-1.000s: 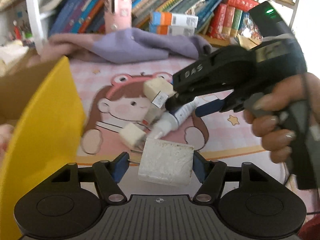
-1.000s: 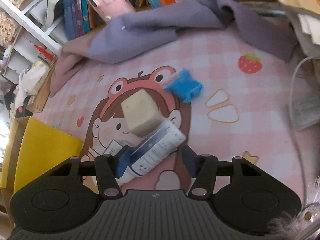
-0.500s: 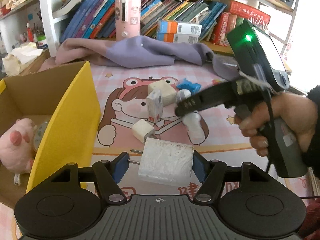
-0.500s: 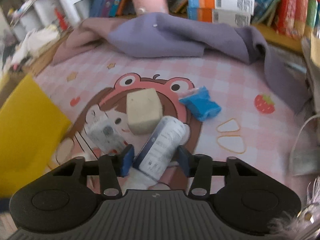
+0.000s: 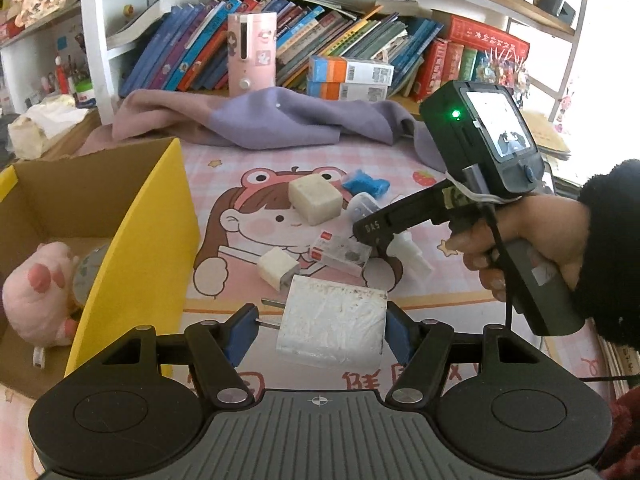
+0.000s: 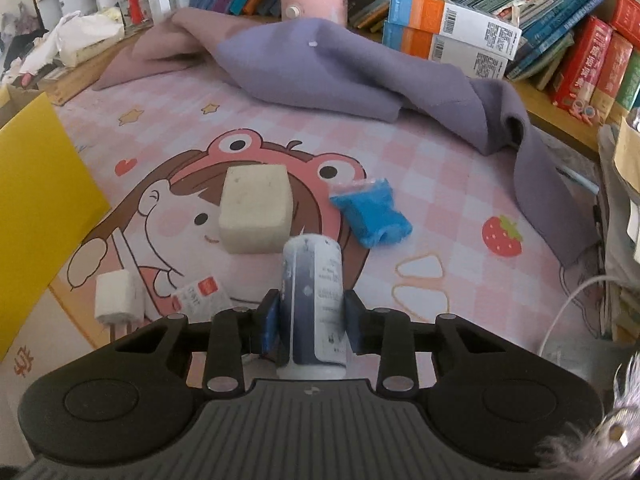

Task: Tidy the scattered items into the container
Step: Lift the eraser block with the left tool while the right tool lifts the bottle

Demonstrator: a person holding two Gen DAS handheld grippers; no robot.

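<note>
My left gripper (image 5: 318,330) is shut on a white charger block (image 5: 332,326) with its prongs pointing left, held above the pink mat beside the yellow cardboard box (image 5: 132,240). My right gripper (image 6: 312,322) is shut on a white and blue spray bottle (image 6: 314,300), lifted off the mat; in the left wrist view the bottle's nozzle (image 5: 412,254) pokes out below that gripper. On the mat lie a beige sponge block (image 6: 256,214), a blue wrapped packet (image 6: 372,212), a small white plug (image 6: 116,298) and a small white and red box (image 6: 200,298).
The box holds a pink plush toy (image 5: 40,292) and a round item. A purple and pink cloth (image 6: 340,68) lies across the back of the mat. Behind it are a shelf of books (image 5: 360,52) and a pink device (image 5: 252,54). Papers and a cable lie at the right edge (image 6: 580,300).
My right gripper has raised the spray bottle and turned it end-on to its camera. The small white and red box now lies flat. My left gripper has drawn back with the charger.
</note>
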